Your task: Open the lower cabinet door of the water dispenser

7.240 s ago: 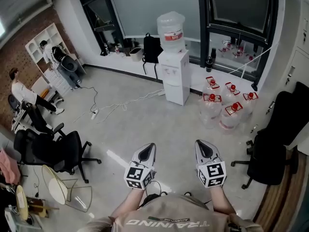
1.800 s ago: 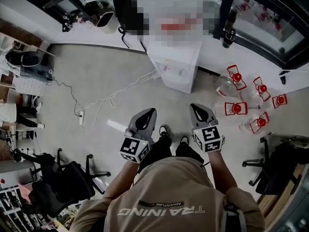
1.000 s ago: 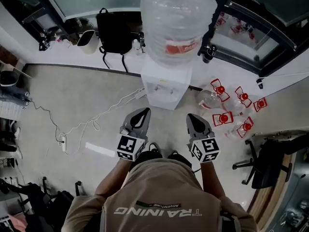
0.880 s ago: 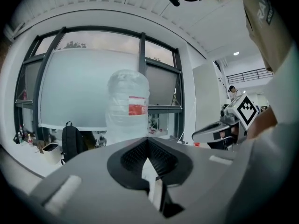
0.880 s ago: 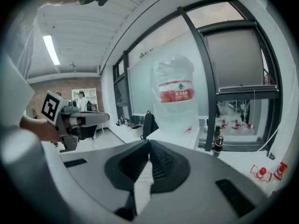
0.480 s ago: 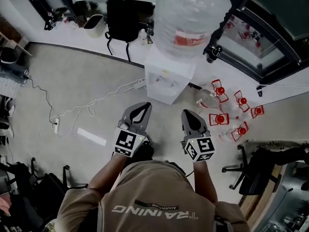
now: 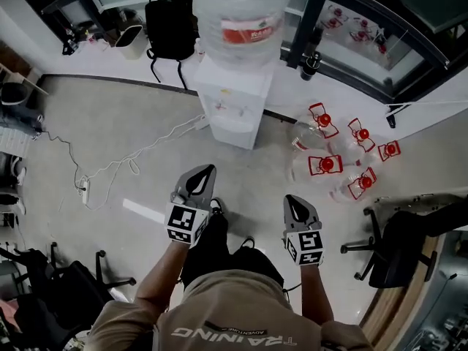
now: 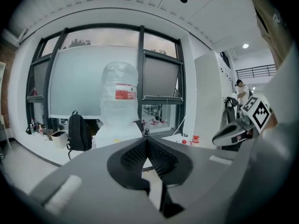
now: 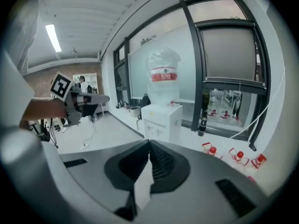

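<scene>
Standing against the window wall, the water dispenser (image 7: 232, 97) carries its big bottle (image 7: 241, 9) on top. Its lower cabinet door (image 7: 231, 133) is shut on the front face that looks toward the person. No handle can be made out from here.

Seconds ago the dispenser was far across the room; now it is only a short stretch of bare floor away, so the walk over is nearly done. In the last half second both hands have dropped lower in the head view. The right gripper (image 7: 293, 199) has sunk further back toward the body than the left gripper (image 7: 210, 169). The dispenser also sits a little higher in that view, and the gap to it looks wider than a moment ago.

Each gripper's own view shows its fingers pressed together with nothing between them. Neither touches the dispenser. The door is therefore untouched, and the task proper has not started. The lowering hands probably mark a move down to the level of the door.

Spare bottles (image 7: 329, 159) with red caps lie on the floor just right of the dispenser. A white cable (image 7: 139, 159) trails off to its left.
</scene>
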`<move>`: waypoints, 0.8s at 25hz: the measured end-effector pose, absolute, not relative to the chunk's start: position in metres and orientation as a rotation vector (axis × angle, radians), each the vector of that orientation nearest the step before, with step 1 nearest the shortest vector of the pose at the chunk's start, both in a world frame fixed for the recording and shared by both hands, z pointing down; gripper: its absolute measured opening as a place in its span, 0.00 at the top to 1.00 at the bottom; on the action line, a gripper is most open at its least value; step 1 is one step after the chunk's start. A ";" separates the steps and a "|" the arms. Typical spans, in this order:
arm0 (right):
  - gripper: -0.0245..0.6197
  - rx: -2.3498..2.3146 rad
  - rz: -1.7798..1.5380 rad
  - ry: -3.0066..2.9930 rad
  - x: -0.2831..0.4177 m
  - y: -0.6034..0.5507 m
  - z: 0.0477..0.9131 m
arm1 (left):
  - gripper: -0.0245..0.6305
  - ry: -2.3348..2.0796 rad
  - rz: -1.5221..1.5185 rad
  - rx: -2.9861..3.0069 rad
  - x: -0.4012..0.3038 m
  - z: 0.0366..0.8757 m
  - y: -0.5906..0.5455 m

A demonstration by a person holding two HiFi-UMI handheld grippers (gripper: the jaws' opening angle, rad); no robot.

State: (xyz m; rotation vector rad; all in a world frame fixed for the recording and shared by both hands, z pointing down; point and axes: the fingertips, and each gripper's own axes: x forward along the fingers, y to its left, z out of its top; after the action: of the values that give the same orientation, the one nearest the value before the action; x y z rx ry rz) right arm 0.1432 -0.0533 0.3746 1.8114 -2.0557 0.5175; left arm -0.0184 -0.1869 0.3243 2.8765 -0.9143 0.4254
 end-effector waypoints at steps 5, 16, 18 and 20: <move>0.95 1.796 0.646 -2.055 0.145 -0.029 0.429 | 0.96 -1.044 0.463 2.810 -0.033 0.371 -0.202; 0.95 1.859 0.416 -2.073 0.170 -0.174 0.588 | 0.96 -1.150 0.379 2.743 -0.001 0.550 -0.287; 0.95 1.875 0.386 -2.075 0.175 -0.203 0.620 | 0.96 -1.140 0.365 2.746 0.011 0.581 -0.297; 0.95 1.888 0.388 -2.086 0.174 -0.224 0.655 | 0.96 -1.146 0.332 2.762 0.020 0.610 -0.308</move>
State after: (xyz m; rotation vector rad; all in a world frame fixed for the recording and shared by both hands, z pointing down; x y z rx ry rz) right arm 0.1743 -0.2240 0.6549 1.8877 -2.0861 0.3875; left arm 0.0198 -0.3081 0.6099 2.7617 -1.1457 0.3320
